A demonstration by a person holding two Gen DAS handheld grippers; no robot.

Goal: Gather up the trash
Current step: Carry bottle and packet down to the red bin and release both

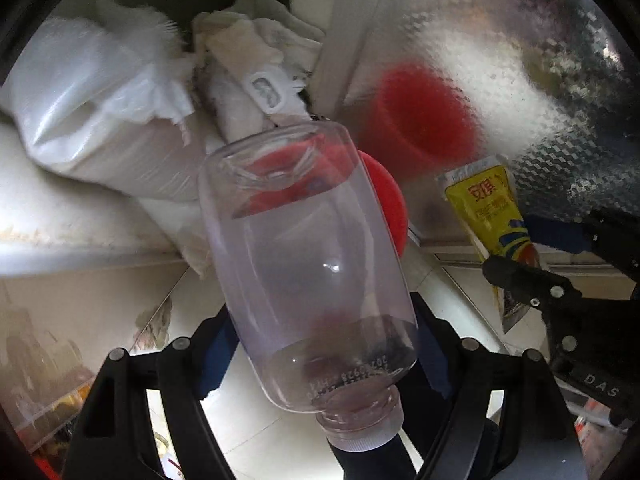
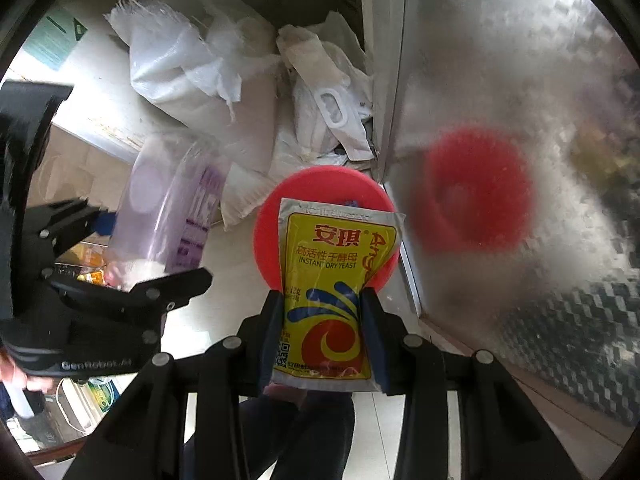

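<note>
My left gripper (image 1: 320, 344) is shut on a clear empty plastic bottle (image 1: 304, 264), base pointing away, cap end toward the camera. It also shows in the right wrist view (image 2: 168, 208), held by the left gripper (image 2: 116, 248). My right gripper (image 2: 322, 320) is shut on a yellow instant dry yeast packet (image 2: 332, 280), held upright. The packet also shows in the left wrist view (image 1: 492, 216), with the right gripper (image 1: 524, 276) at the right edge. Both are held in the air above a red round bin (image 2: 312, 192), partly hidden behind the bottle in the left wrist view (image 1: 388, 204).
White plastic bags (image 2: 192, 68) and crumpled wrappers (image 2: 328, 92) lie on a white ledge (image 1: 48, 208) behind the bin. A shiny patterned metal panel (image 2: 520, 120) on the right reflects the red bin. Tiled floor (image 2: 224, 248) lies below.
</note>
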